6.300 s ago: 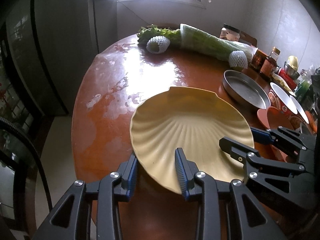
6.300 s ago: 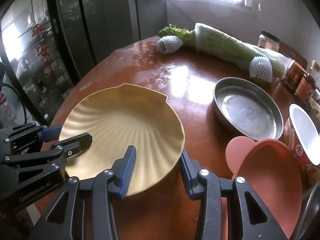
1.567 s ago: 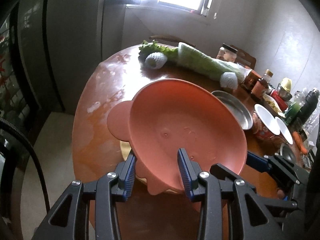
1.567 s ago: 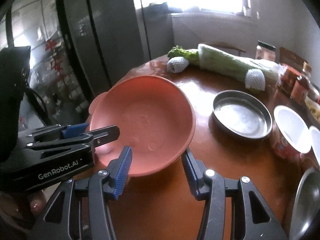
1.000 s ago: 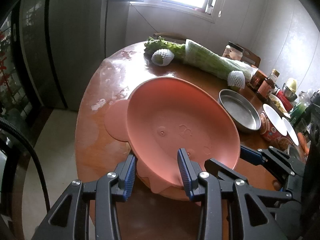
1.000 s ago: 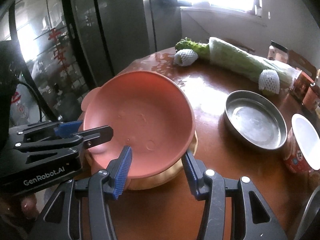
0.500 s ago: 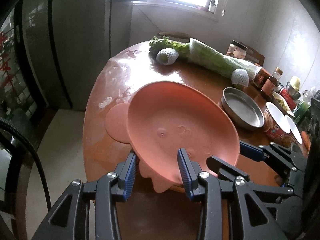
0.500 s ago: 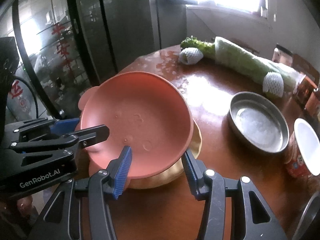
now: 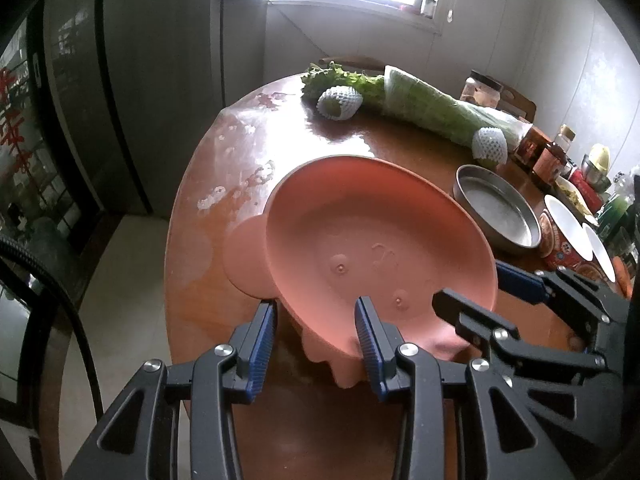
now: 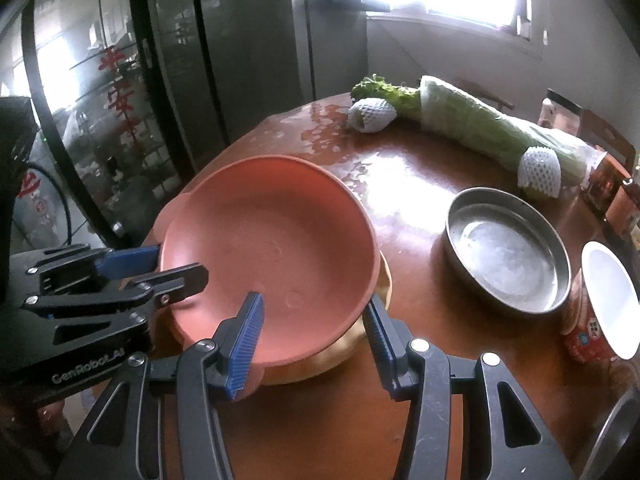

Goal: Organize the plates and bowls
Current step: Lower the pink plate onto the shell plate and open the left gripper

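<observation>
While the pink bowl (image 10: pixel 272 256) sits on the yellow plate (image 10: pixel 344 350), my left gripper (image 9: pixel 316 342) and right gripper (image 10: pixel 314 334) both straddle its near rim (whether they're actually clamping, can't tell).

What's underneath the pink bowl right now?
A yellow plate lies under the pink bowl; only its near-right edge peeks out. The bowl covers the rest, so nothing else beneath can be seen.

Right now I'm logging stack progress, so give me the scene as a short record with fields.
top dish: pink bowl, ear tab at its far left rim
under it: yellow plate, only its edge showing
left gripper: jaws astride the bowl's near rim
right gripper: jaws astride the bowl's near rim
not stacked: steel pan
surface: wooden table
</observation>
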`<state>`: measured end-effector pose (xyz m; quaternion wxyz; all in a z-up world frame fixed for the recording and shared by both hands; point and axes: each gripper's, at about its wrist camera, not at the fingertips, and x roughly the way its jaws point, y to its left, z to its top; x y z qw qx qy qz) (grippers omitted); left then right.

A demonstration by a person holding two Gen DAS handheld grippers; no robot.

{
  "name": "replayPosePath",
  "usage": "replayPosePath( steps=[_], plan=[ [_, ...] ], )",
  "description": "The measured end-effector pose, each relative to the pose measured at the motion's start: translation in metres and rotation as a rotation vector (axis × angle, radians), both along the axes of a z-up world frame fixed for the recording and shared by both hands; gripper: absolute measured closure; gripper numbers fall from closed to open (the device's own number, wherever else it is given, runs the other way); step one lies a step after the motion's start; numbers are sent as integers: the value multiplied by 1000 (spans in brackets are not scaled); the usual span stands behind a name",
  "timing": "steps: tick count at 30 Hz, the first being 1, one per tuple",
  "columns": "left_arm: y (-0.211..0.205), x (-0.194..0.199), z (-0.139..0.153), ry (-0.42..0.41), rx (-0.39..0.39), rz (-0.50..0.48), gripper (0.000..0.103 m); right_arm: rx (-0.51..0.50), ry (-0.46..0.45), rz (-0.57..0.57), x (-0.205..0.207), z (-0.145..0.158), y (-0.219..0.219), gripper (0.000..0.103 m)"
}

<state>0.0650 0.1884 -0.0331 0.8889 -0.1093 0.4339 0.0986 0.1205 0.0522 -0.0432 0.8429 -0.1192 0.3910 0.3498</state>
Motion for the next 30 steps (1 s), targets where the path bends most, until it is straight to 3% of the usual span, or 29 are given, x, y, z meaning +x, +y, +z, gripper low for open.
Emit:
replayPosePath(
  steps=[30],
  plan=[
    [-5, -10, 18, -43, -16, -3, 62, -1, -62, -77, 10, 17, -20, 44]
  ],
)
